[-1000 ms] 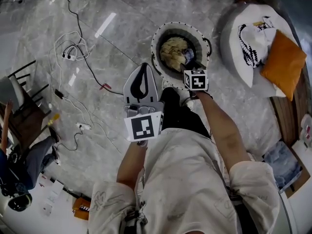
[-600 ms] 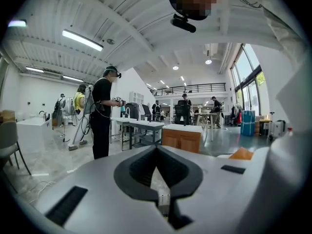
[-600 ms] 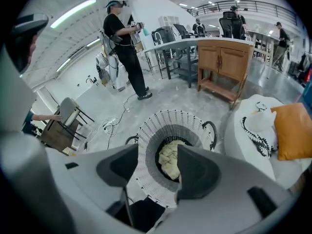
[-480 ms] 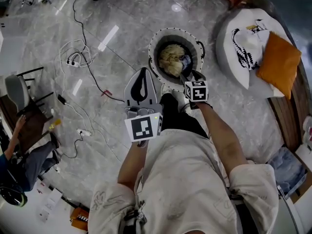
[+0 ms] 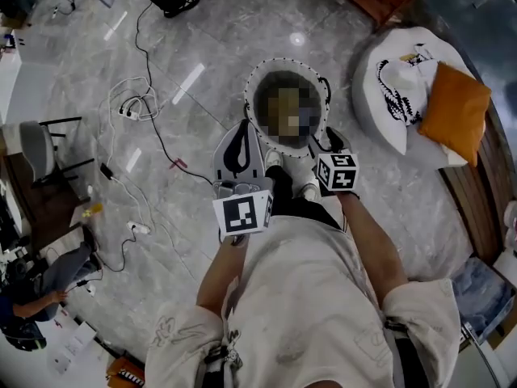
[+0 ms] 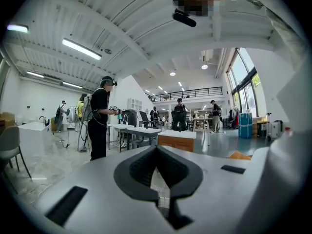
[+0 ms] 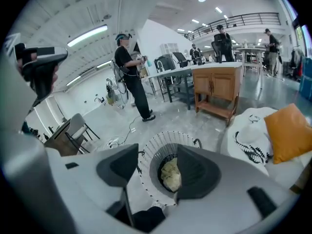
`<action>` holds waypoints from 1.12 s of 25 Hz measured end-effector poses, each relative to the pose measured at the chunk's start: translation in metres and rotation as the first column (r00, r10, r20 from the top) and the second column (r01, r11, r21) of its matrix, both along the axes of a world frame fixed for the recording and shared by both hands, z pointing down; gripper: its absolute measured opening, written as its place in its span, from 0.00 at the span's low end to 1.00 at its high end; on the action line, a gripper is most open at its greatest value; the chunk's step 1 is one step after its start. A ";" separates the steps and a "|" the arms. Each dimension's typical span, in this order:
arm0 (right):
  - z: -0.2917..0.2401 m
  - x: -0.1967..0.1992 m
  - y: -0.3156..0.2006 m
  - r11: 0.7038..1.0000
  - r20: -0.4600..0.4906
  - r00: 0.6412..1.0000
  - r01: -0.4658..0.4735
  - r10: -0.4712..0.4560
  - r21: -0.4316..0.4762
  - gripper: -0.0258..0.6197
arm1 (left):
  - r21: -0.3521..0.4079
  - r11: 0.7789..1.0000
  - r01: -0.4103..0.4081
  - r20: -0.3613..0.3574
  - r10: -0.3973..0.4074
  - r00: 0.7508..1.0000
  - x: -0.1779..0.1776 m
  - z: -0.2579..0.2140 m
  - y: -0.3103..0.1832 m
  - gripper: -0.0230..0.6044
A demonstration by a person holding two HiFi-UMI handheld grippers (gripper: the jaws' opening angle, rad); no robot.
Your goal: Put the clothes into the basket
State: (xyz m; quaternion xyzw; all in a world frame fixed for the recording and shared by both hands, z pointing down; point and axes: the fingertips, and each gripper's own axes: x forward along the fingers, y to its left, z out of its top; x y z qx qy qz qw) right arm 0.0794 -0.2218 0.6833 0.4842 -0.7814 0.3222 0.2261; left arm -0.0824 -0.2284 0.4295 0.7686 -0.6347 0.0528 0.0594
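Clothes (image 7: 170, 173) lie in the basket (image 5: 250, 87); a drop is judged done. The right gripper (image 7: 151, 167) is spread wide, empty, above it; the left gripper (image 6: 158, 174) is closed on nothing. Next, the patterned cloth (image 5: 396, 87) on the beanbag (image 5: 376, 126) is likely to be fetched.

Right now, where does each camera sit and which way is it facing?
Head view: on the person's head, facing steeply down at the floor and basket; shows forearms, shirt, left gripper, right gripper.
Left gripper view: on the left gripper, facing level across the hall toward people; its closed fingers show.
Right gripper view: on the right gripper, tilted down at the basket; its fingers stand apart.
Shared: head and right gripper views both show the basket and orange cushion.
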 end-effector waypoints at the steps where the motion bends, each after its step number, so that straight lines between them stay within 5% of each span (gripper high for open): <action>1: -0.012 0.006 0.000 1.000 0.004 1.000 -0.006 0.006 0.030 0.40 | 0.007 1.000 0.001 0.002 -0.001 1.000 0.003 -0.003 0.003 0.04; 6: -0.085 0.036 0.004 0.981 0.022 0.999 -0.044 0.041 0.188 0.40 | 0.027 1.000 0.001 0.009 -0.002 1.000 0.014 -0.016 0.020 0.04; 11: -0.170 0.054 0.003 0.931 0.037 0.998 -0.067 0.057 0.358 0.40 | 0.061 0.998 -0.011 0.005 0.011 1.000 0.025 -0.037 0.029 0.04; 20: -0.314 0.074 -0.013 0.763 0.027 0.997 -0.069 0.067 0.643 0.41 | 0.130 0.991 -0.037 0.016 0.035 0.999 0.036 -0.082 0.019 0.04; 28: -0.383 0.092 -0.017 0.633 -0.028 0.993 -0.051 0.115 0.773 0.41 | 0.166 0.985 -0.051 0.009 0.051 0.999 0.044 -0.117 0.010 0.04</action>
